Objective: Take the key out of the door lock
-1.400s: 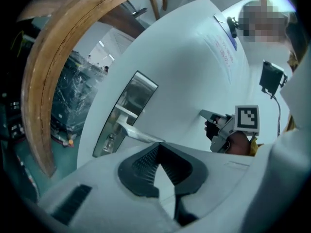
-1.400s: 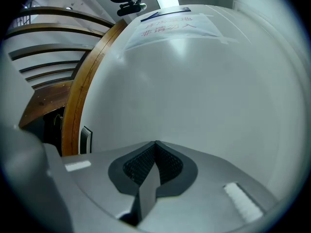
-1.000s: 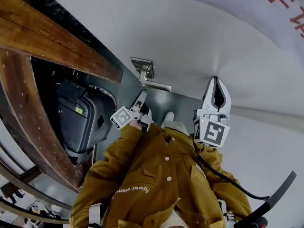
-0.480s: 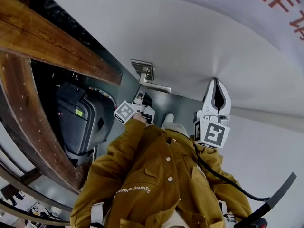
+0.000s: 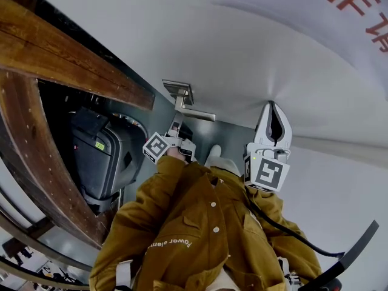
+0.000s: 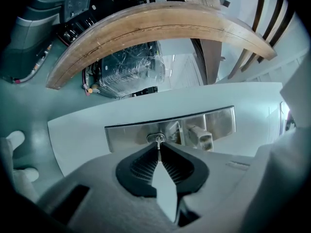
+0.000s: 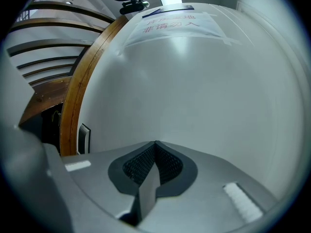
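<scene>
White door (image 5: 260,59) fills most of what we see, with a curved wooden frame (image 5: 66,53) along its left side in the head view and a dark machine (image 5: 103,156) beyond that. On the door sits 1 metal lock plate (image 6: 126,136), which carries a lever handle (image 6: 200,136) and, just beside it, the keyhole. We find the key (image 6: 158,143) seated in that keyhole, its outer end sticking out toward us. Our left gripper (image 6: 158,148) points level at the plate. Its fingers have just been closing, and they now clench the key's outer end between their tips. Our right gripper (image 7: 155,143) hangs to the right of the handle, near the bare door, its 2 fingers pressed together with nothing between them.
</scene>
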The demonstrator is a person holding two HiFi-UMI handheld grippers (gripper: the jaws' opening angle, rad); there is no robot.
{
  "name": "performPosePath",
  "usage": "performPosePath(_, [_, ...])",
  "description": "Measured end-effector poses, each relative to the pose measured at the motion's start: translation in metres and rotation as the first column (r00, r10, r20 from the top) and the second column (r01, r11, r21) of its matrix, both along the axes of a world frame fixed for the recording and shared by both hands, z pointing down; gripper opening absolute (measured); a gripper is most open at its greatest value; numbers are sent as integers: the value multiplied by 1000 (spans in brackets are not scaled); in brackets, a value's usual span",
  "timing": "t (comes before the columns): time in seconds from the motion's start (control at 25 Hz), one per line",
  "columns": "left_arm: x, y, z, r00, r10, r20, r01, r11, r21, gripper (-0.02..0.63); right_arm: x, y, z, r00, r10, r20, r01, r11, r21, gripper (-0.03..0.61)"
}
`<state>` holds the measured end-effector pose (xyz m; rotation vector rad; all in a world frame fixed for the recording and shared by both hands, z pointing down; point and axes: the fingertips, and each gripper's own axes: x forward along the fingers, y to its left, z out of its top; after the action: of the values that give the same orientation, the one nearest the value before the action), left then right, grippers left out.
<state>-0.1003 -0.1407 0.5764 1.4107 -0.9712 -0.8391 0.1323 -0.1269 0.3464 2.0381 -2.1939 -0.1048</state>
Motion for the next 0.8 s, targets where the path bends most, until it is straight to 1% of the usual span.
performPosePath(0.04, [0, 0, -1, 1000, -9, -9, 9, 1000, -4, 23, 0, 0, 0, 1000, -1, -5, 1, 1000, -4, 0])
performPosePath(0.16, [-4, 5, 5, 999, -22, 28, 23, 999, -35, 23, 0, 1, 2, 1000, 0, -12, 0, 1000, -12, 0])
performPosePath(0.28, [-5, 8, 6, 998, -39, 39, 41, 997, -59, 25, -1, 2, 2, 1000, 7, -20, -7, 1000, 0, 2])
performPosePath(0.36, [-5, 11, 5, 998, -47, 32, 49, 997, -62, 25, -1, 2, 2, 1000, 11, -13, -11, 1000, -7, 2])
performPosePath(0.52, [-5, 20, 1, 998, -68, -5, 68, 995, -76, 18, -1, 3, 2, 1000, 13, -5, -13, 1000, -27, 0])
performPosePath(0.64, [-8, 40, 9, 998, -64, 14, 65, 992, -110, 18, -2, 4, 2, 1000, 4, 13, -3, 1000, -30, 0])
performPosePath(0.68, [-7, 48, 8, 998, -58, 6, 58, 992, -114, 18, -2, 4, 2, 1000, 0, 12, 1, 1000, -29, 0])
performPosePath(0.8, [-1, 64, -7, 999, -40, -30, 37, 995, -94, 18, 1, -1, 1, 1000, -1, 5, 1, 1000, -22, 0])
